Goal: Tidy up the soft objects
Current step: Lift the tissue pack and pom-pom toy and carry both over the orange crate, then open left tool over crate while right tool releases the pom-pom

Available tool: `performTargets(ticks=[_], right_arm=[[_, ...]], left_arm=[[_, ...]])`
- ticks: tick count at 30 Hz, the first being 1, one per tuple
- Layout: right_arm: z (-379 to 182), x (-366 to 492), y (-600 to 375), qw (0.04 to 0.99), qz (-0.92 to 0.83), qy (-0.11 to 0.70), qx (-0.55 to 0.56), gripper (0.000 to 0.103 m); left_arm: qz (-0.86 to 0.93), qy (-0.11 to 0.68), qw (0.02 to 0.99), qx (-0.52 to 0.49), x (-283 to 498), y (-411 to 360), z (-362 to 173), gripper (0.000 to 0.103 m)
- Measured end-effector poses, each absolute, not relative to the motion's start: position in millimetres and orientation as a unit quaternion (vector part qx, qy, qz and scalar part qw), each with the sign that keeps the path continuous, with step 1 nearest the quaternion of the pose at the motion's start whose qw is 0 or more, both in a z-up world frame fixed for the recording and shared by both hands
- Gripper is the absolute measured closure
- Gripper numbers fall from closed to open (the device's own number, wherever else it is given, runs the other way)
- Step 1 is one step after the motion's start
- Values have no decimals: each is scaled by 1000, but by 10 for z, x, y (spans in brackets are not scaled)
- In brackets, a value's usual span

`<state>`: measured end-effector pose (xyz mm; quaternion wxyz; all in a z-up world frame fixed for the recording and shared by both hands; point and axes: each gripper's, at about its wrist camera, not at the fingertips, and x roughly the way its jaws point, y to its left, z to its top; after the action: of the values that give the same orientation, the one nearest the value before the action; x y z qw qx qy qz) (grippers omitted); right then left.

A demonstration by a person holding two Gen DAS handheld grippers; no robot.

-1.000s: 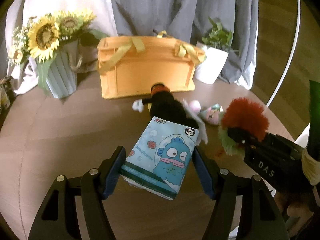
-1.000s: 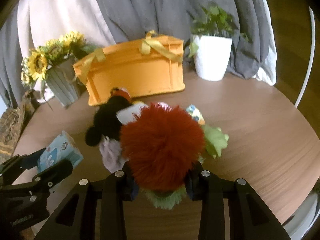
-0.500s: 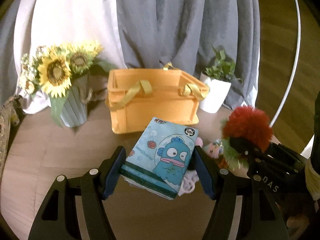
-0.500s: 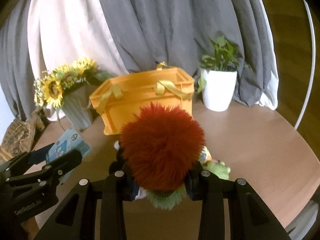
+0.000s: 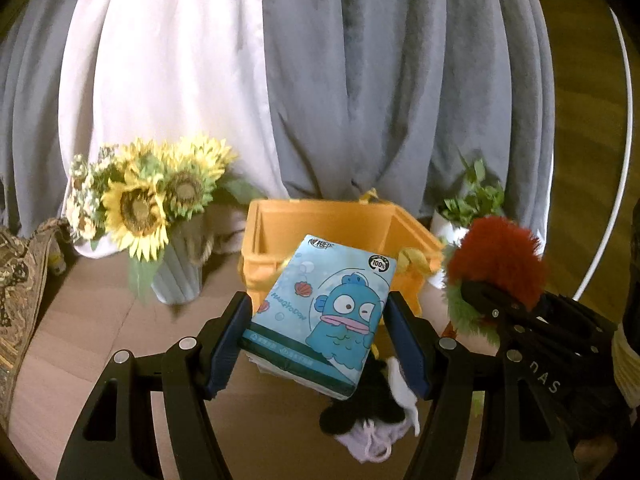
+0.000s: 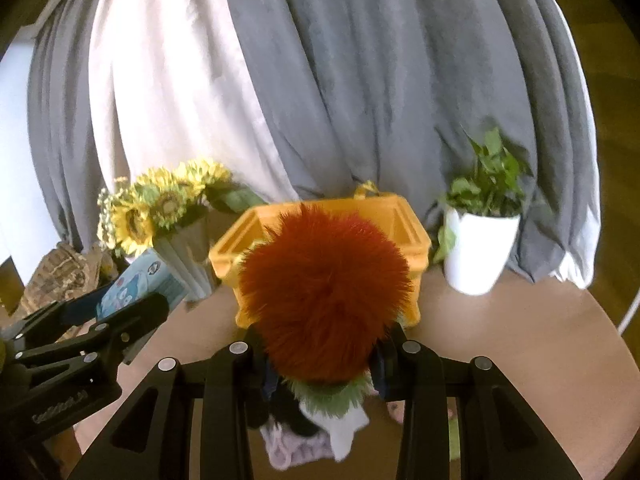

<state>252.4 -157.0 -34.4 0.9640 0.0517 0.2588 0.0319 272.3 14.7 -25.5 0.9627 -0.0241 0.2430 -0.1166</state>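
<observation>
Holding a tissue pack (image 5: pixel 320 312) in the left gripper (image 5: pixel 318 340) and a red plush (image 6: pixel 324 296) in the right gripper (image 6: pixel 320 364), both face the orange basket (image 5: pixel 320 220) just beyond at the table's (image 6: pixel 520 340) far edge.

Black left gripper (image 5: pixel 320 332), blue pads, silver screws, black right gripper (image 6: pixel 320 364)

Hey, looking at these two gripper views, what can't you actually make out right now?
- Orange basket interior: left wrist view, tissue pack covers it; right wrist view, red fuzzy toy does.
- Black plush: mostly behind the tissue pack.
- Right gripper pads: buried in fur.
</observation>
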Motion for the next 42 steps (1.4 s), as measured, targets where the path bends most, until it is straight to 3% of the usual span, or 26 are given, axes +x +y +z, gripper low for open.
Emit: performTargets(ticks=[30, 42], right_arm=[[-137, 3823, -1870, 970, 51, 234, 47, 66], [-351, 4353, -1905, 963, 29, 266, 41, 66]], left_arm=[[-109, 195, 975, -13, 4079, -107, 53, 36], [-111, 250, 962, -2, 4761, -156, -244, 36]])
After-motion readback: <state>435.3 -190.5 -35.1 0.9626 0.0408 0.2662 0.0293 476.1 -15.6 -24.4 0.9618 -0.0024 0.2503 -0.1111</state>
